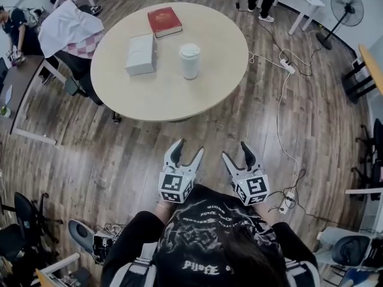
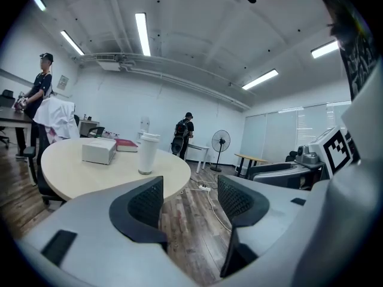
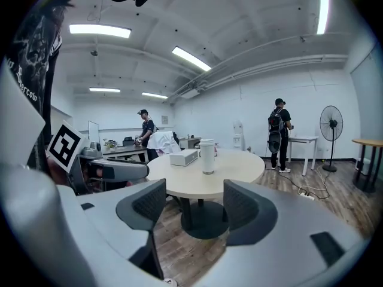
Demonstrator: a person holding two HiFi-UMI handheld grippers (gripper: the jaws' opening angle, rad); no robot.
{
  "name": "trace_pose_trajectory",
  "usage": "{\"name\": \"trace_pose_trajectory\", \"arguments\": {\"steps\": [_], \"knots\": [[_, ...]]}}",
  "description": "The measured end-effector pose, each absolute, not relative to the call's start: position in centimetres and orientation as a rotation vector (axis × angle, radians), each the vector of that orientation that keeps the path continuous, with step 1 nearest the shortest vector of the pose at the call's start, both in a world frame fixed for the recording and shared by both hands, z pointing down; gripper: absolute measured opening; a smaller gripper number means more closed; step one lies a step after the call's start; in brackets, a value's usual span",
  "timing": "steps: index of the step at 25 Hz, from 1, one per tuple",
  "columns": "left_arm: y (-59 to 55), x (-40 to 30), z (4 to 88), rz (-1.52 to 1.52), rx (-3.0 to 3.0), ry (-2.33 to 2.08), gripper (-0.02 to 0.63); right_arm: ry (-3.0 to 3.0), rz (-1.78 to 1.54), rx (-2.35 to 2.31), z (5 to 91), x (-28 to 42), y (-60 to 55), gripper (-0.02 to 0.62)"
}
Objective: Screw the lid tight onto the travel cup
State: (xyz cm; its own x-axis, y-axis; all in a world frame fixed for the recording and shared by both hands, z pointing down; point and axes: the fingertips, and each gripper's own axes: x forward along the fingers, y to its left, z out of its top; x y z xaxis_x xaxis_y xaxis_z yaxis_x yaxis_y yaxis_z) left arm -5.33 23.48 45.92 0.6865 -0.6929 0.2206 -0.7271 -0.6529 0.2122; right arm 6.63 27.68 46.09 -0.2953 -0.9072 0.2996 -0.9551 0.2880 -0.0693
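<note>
A white travel cup (image 1: 190,60) with its lid on top stands upright near the middle of the round beige table (image 1: 197,94). It also shows in the left gripper view, cup (image 2: 146,154), and in the right gripper view, cup (image 3: 207,156). Both grippers are held close to the person's body, well short of the table. My left gripper (image 1: 185,153) is open with nothing between its jaws. My right gripper (image 1: 237,152) is open too and holds nothing. Left gripper (image 2: 188,199) and right gripper (image 3: 194,203) look toward the table from a distance.
A white box (image 1: 141,54) and a red book (image 1: 164,21) lie on the table left of the cup. Chairs stand at the table's left, one draped with a white cloth (image 1: 69,24). A power strip and cable (image 1: 286,66) cross the floor at right. People stand by the far desks; a fan (image 1: 345,11) is at back right.
</note>
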Motion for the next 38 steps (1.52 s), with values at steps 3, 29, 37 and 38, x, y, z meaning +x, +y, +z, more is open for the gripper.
{"name": "trace_pose_trajectory", "arguments": {"steps": [3, 29, 37, 38], "knots": [[20.5, -5.7, 45.8, 0.183, 2.646, -1.085, 0.285, -2.327, 0.352, 1.772, 46.1, 5.9, 25.4, 0.304], [6.1, -7.2, 47.2, 0.262, 2.579, -1.185, 0.285, -2.422, 0.463, 1.674, 48.4, 5.9, 9.8, 0.305], [-2.5, -3.8, 46.1, 0.258, 2.505, -1.338, 0.285, -2.571, 0.436, 1.444, 47.3, 8.4, -1.2, 0.305], [-3.5, -3.5, 45.9, 0.250, 2.487, -1.365, 0.285, -2.590, 0.428, 1.408, 47.2, 8.7, -2.5, 0.307]]}}
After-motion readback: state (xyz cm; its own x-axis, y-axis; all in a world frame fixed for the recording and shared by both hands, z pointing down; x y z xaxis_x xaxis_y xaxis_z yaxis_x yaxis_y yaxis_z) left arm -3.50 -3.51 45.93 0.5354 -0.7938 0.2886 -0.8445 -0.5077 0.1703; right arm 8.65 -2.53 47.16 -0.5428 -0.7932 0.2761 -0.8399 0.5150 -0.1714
